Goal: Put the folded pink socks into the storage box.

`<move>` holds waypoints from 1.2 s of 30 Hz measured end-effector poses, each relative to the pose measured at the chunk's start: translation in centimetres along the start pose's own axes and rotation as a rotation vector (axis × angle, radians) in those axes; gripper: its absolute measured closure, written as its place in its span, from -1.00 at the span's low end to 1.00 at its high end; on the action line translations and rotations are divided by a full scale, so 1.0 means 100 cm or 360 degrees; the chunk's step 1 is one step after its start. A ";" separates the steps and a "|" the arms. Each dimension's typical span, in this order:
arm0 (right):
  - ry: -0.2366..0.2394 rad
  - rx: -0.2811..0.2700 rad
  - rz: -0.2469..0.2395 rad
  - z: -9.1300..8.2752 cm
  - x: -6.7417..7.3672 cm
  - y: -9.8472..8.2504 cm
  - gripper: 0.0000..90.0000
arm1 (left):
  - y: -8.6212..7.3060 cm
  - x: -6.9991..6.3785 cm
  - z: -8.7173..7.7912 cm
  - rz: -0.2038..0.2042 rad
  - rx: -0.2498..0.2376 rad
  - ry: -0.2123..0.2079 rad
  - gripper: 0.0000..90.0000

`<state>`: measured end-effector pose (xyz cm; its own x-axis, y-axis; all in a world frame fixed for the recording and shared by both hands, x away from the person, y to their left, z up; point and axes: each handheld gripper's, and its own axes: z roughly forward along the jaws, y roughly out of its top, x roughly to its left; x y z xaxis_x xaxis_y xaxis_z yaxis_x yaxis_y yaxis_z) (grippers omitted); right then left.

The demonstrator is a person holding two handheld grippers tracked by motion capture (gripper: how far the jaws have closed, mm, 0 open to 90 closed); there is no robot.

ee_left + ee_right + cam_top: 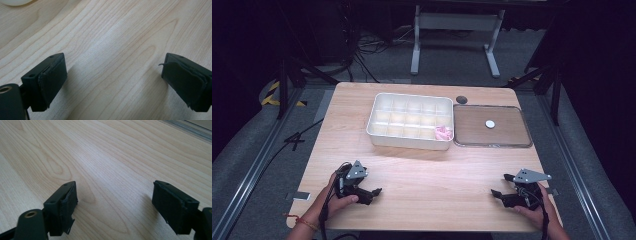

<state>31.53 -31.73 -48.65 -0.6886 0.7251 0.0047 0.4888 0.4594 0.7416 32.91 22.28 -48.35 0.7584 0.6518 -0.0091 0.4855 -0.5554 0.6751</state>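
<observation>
Both grippers rest low over the wooden table (432, 175) near its front edge, each held in a hand. My left gripper (367, 188) is at the front left, open, with bare wood between its jaws (113, 80). At the front right my right gripper (502, 185) is open too, its jaws wide apart over bare wood (113, 205). A white compartment box (370, 131) stands at the back middle of the table. A pink item (443, 132) lies in its front right compartment.
A clear flat lid (512, 140) lies right of the box, with a small white disc (490, 123) on it. A dark round spot (461, 99) sits in the tabletop behind them. The box's corner (15, 2) and the lid's edge (190, 128) border the gripper views.
</observation>
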 end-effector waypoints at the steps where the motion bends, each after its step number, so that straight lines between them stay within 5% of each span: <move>1: -0.0003 0.0001 0.0003 0.000 0.000 0.000 -0.56 | 0.000 0.000 0.000 0.0000 0.0000 0.0000 -0.86; 36: -0.0007 0.0002 0.0007 0.000 0.000 0.000 -0.56 | 0.001 0.000 0.002 -0.0005 0.0003 -0.0017 -0.89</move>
<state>31.54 -31.73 -48.66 -0.6843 0.7292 0.0049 0.4924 0.4572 0.7406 33.05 22.18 -48.40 0.7614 0.6480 -0.0190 0.4887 -0.5544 0.6736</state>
